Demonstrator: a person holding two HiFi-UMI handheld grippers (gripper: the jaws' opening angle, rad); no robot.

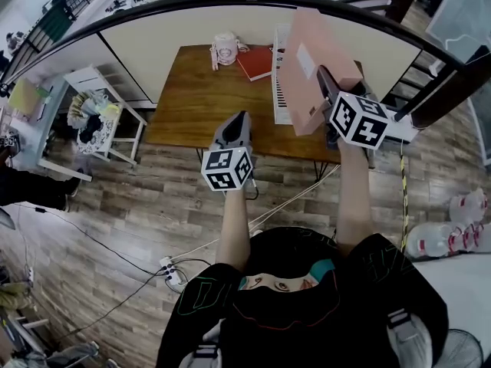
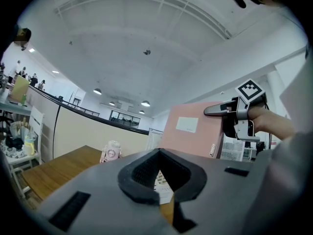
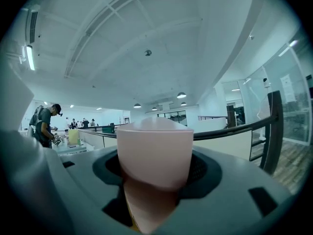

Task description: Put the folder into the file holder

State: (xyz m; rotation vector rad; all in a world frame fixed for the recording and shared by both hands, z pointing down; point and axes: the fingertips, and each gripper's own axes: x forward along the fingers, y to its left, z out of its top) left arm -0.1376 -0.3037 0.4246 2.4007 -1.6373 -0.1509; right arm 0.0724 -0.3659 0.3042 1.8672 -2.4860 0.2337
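Observation:
A pink folder (image 1: 311, 67) hangs upright in the air over the right end of the wooden table (image 1: 192, 98). My right gripper (image 1: 324, 79) is shut on its near edge. In the right gripper view the folder (image 3: 154, 153) fills the space between the jaws. A white slotted file holder (image 1: 278, 83) stands on the table just left of and below the folder. My left gripper (image 1: 241, 118) hovers over the table's front edge, shut and holding nothing. In the left gripper view its jaws (image 2: 159, 153) meet at the tip, with the folder (image 2: 193, 129) and the right gripper (image 2: 230, 110) ahead to the right.
A red book (image 1: 255, 62) and a small pink-white appliance (image 1: 225, 48) sit at the table's back. A white chair (image 1: 96, 113) piled with things stands to the left. Cables and a power strip (image 1: 173, 271) lie on the floor. Water bottles (image 1: 453, 236) are at the right.

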